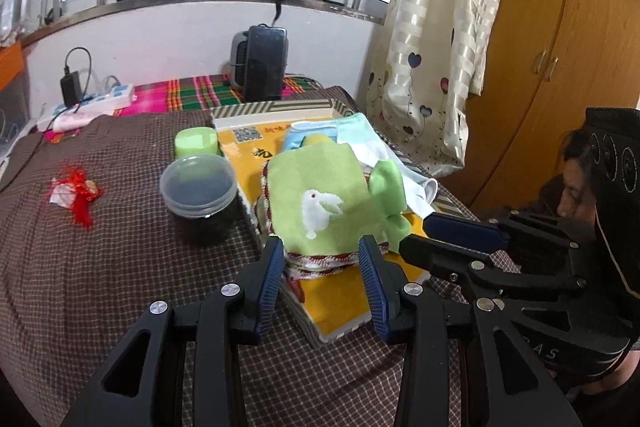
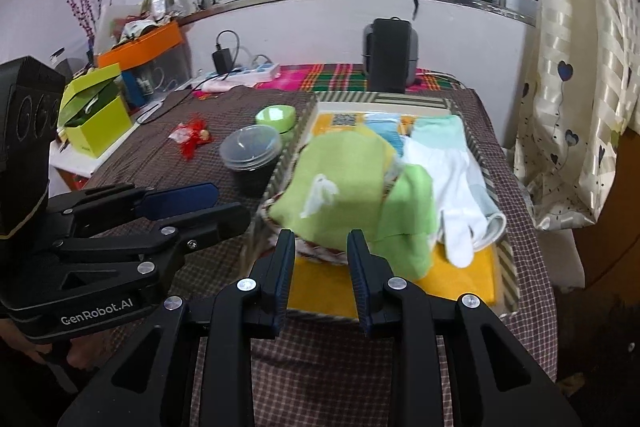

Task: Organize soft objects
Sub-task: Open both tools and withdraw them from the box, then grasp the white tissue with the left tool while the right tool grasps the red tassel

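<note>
In the lower part of the frame the checked tablecloth (image 1: 120,259) is free for approach. The lidded black jar (image 1: 198,193) and green cup (image 1: 196,143) stand close against the left side of the tray (image 2: 506,267). The folded cloths (image 2: 344,183) fill the tray's centre.

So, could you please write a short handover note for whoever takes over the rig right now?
Left tool: open, nothing held, just short of the green rabbit cloth.
Right tool: open, empty, at the same cloth's near edge.
Things: the rabbit cloth lies folded on a small stack in the yellow-lined tray, a second green cloth beside it, white and pale blue cloths behind.
Done: cloths gathered in the tray.
Left: probably squaring up the looser pieces; hard to judge further.
</note>
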The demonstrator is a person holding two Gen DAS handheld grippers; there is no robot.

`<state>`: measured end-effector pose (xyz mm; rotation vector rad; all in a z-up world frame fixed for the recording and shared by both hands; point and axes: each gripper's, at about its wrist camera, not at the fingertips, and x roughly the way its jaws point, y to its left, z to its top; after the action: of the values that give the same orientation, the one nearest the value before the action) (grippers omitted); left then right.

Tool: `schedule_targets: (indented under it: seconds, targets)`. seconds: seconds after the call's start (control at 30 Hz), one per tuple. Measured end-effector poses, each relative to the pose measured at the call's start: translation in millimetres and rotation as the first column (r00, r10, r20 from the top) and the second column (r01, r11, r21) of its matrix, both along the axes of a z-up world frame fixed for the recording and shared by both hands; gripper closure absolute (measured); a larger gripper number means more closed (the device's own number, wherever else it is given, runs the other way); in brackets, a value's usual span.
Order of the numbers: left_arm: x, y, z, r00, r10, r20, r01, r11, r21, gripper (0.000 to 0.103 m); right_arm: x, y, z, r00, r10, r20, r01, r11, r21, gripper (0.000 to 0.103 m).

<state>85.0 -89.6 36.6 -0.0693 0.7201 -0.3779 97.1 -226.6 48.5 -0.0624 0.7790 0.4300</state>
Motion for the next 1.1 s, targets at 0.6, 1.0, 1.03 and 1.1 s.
schedule_targets:
  seconds: [0.6,1.0,1.03,1.1]
  targets:
    - [-19.9,79.6,-3.2,0.981,0.192,0.007,-0.192,0.981,-0.005,0.057,-12.3,68.8,5.6,0.983,0.178,0.037,-0.178,0.984,0.018,0.075]
    - [-1.8,162.2,-6.9,0.927,0.375,-0.012,-0.375,0.927,-0.02,0.056,16.2,140.6,4.2,0.953,0.3,0.038,-0.301,0.952,0.05,0.075]
    - [1.4,169.1,-7.8,0.922,0.387,-0.016,-0.387,0.922,-0.023,0.056,18.4,144.6,3.4,0.953,0.301,0.035,-0.303,0.952,0.051,0.075]
    - [7.5,182.4,-10.4,0.912,0.41,-0.022,-0.41,0.912,-0.026,0.056,29.0,158.7,0.0,0.954,0.301,0.014,-0.301,0.952,0.057,0.075]
